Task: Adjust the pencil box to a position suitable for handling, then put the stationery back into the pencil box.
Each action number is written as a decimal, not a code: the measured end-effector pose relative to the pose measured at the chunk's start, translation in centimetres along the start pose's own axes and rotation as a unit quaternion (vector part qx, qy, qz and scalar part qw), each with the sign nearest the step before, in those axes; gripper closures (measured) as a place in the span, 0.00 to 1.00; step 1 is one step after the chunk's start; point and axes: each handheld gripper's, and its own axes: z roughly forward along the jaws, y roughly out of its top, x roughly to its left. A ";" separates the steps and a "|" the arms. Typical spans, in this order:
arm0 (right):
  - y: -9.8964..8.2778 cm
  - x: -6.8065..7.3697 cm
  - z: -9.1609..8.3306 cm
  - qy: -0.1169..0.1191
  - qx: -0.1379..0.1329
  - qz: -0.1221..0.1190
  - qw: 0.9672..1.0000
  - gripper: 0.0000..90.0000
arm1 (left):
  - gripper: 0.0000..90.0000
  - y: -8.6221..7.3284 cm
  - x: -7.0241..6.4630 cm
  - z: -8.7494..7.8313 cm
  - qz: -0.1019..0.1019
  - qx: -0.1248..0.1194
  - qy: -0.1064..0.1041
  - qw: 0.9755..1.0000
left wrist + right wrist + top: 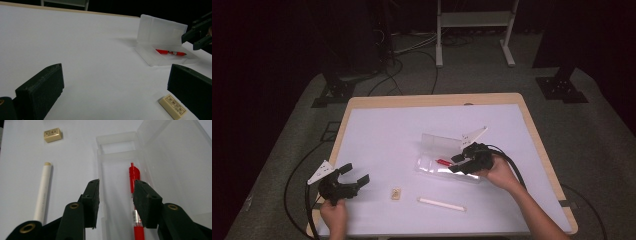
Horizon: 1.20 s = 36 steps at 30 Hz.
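The red pen [135, 202] lies flat inside the clear plastic case [439, 155], long axis along the case, clip end pointing away from the right gripper [116, 192]. That gripper hangs over it, jaws apart, holding nothing. Case lid's up. Left gripper [357, 176] sits wide apart, empty, near the table's front-left. A white stick [442, 204] and an eraser [396, 194] rest on the white tabletop [387, 130]. Dark room behind, grey floor.

White table [377, 130], dark floor cables [384, 80].
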 end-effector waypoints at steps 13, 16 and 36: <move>0.3 1.9 -0.2 0.011 0.005 -0.024 1.000 0.57 | 0.00 0.0 0.0 0.0 0.002 -0.001 0.000 1.000; 0.3 2.3 -0.4 0.012 0.007 -0.028 1.000 0.55 | 0.00 0.0 0.0 0.0 0.003 -0.001 -0.001 1.000; -0.5 6.7 0.6 0.054 0.005 -0.043 0.998 0.51 | 0.00 0.0 0.1 0.0 0.000 -0.002 0.000 1.000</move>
